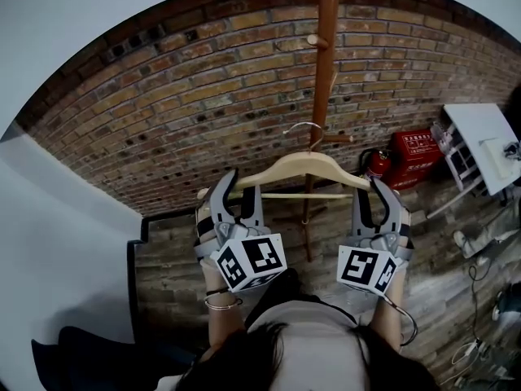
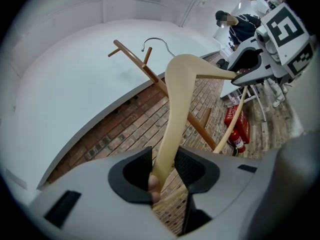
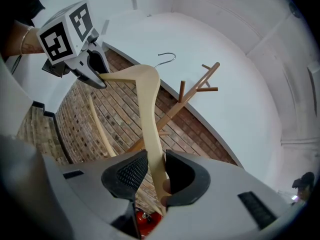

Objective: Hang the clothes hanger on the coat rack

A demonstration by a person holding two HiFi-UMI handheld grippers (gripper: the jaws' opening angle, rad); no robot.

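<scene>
Left tool [image 1: 242, 192] is clamped on one end of the clothes hanger [image 1: 301, 168], and its own view shows both dark ribbed jaws pressed flat against the wood. Right tool [image 1: 373, 195] grips the other end the same way, its jaws closed on the arm just above the tip. Between them the hanger is held level in the air, in front of the brick wall [image 1: 179, 96].

The hanger is pale, smooth, unpainted wood with a gently arched, shoulder-shaped top. A thin round crossbar [image 1: 295, 195] runs beneath it, and a silver wire hook [image 1: 308, 129] rises from the centre. The hook sits close beside the reddish-brown pole of the coat rack [image 1: 326, 55]. In both gripper views the hook looks clear of the rack's angled pegs. A red fire extinguisher [image 1: 376, 163] stands on the floor near the rack's foot.
</scene>
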